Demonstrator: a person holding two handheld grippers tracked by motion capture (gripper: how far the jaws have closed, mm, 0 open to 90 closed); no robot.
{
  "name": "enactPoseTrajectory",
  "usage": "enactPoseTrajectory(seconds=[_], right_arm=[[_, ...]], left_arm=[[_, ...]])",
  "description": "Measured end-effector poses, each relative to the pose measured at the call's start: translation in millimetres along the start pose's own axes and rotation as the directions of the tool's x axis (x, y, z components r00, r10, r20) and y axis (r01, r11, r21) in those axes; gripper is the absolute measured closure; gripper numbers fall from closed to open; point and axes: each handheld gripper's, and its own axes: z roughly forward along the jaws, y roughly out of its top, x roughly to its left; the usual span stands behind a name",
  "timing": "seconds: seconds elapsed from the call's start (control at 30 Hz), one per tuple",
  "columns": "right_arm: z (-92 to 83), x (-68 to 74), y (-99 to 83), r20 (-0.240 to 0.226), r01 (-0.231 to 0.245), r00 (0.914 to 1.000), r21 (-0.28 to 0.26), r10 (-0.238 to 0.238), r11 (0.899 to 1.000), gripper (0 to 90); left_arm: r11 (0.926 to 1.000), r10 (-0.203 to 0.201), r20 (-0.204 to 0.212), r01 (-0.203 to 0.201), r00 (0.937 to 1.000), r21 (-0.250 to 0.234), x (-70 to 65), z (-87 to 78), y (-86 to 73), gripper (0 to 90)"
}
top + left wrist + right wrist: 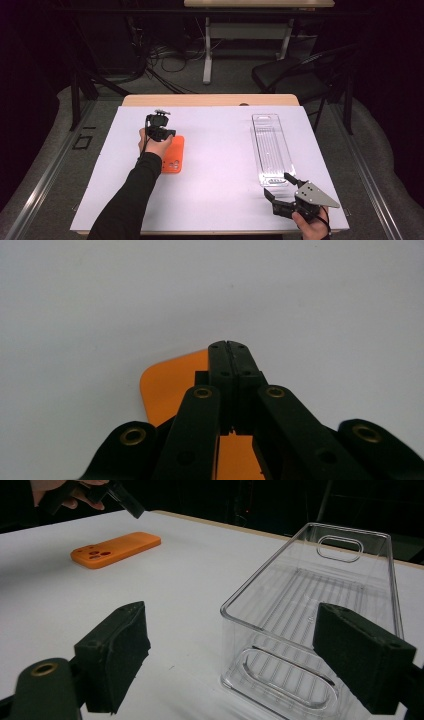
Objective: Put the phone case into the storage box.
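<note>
Item 1, orange phone case [172, 154]: lies flat on the white table sheet [220, 165] at about 9 o'clock from table centre, camera cut-outs toward me.

Item 2, left gripper [161, 131]: sits over the case's far end; in the left gripper view its jaws are pressed together with nothing between them, the orange showing behind and below.

Item 3, clear plastic bin [271, 150]: stands upright at 3 o'clock, well apart from the case, long axis running 12 to 6.

Item 4, right gripper [278, 188]: rests at 5 o'clock, just beside the bin's near end, jaws spread wide and holding nothing.

Handling note, my judgement: the case is thin and flat, so I would spread the left jaws, tip one pad under a long edge, and pinch across the thickness before lifting. I would keep the right gripper by the bin to steady it.
</note>
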Motion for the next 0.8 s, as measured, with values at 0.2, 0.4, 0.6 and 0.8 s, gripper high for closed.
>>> enactPoseTrajectory(seconds=[0.2,0.4,0.6,0.8], right_arm=[[0.8,0.3,-0.6,-0.007,0.002,1.0000,0.011,-0.002,1.000,14.1],[1.1,0.7,-1.2,-0.007,0.001,1.0000,0.017,-0.001,1.000,14.1],[1.4,1.9,-1.5,-0.013,0.004,0.9999,0.020,-0.004,1.000,14.1],[1.0,1.9,-1.5,-0.015,0.002,0.9999,0.017,-0.002,1.000,14.1]], left_arm=[[0.9999,-0.014,-0.008,0.014,0.9999,0.003,6.2,17.3,-0.1,90.0],[0.9996,-0.026,-0.024,0.027,0.9994,0.007,10.9,32.5,0.6,90.0],[0.9996,-0.027,-0.034,0.027,0.9991,0.011,9.8,41.8,3.7,90.0],[0.9996,-0.011,-0.035,0.012,0.9993,0.026,5.7,49.9,7.7,90.0]])
